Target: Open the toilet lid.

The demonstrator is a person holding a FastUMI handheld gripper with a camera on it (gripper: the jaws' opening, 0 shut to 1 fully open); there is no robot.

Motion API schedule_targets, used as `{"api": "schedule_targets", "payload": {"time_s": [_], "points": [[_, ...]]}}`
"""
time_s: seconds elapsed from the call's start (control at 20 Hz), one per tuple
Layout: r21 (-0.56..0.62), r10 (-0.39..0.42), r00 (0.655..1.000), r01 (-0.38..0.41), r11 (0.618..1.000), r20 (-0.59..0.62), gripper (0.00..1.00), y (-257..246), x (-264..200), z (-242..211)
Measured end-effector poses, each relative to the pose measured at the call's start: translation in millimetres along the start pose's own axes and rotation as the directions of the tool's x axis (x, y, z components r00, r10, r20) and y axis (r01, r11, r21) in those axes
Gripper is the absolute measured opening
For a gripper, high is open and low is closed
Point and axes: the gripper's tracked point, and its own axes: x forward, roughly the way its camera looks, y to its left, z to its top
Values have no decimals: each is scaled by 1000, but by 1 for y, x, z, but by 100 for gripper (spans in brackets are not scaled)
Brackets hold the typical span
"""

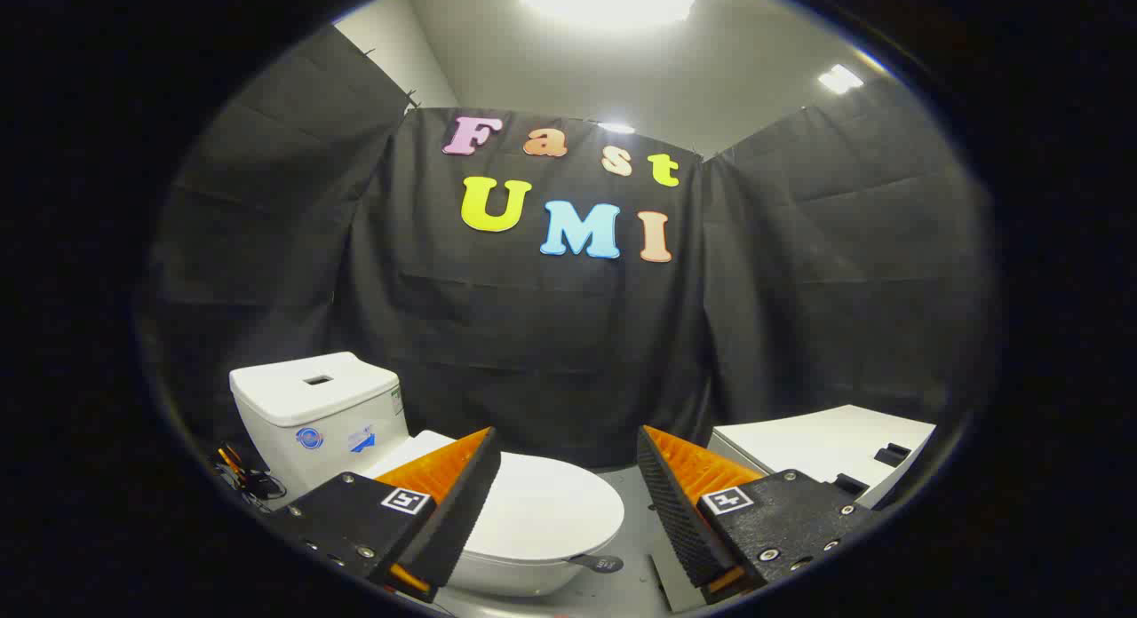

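A white toilet stands ahead of me and a little to the left, its lid (542, 508) lying flat and shut over the bowl (511, 572). Behind the lid rises the white tank (315, 414) with a flush button on top. My gripper (566, 449) is open, with a wide gap and nothing between the fingers. The left finger (457, 489) overlaps the near left part of the lid in the view; whether it touches the lid I cannot tell. The right finger (679, 498) is to the right of the bowl.
A white cabinet or box top (822, 445) stands to the right, with a small dark object (893, 454) on it. Some cables and small tools (244, 480) lie on the floor left of the tank. Black cloth walls close in the booth behind the toilet.
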Motion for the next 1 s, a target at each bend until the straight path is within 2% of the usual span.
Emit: {"api": "schedule_targets", "payload": {"time_s": [0.7,1.0], "points": [[17,-21,1000,21,1000,13,95,-8,0,3],[71,-14,1000,13,997,8,95,-9,2,-2]]}}
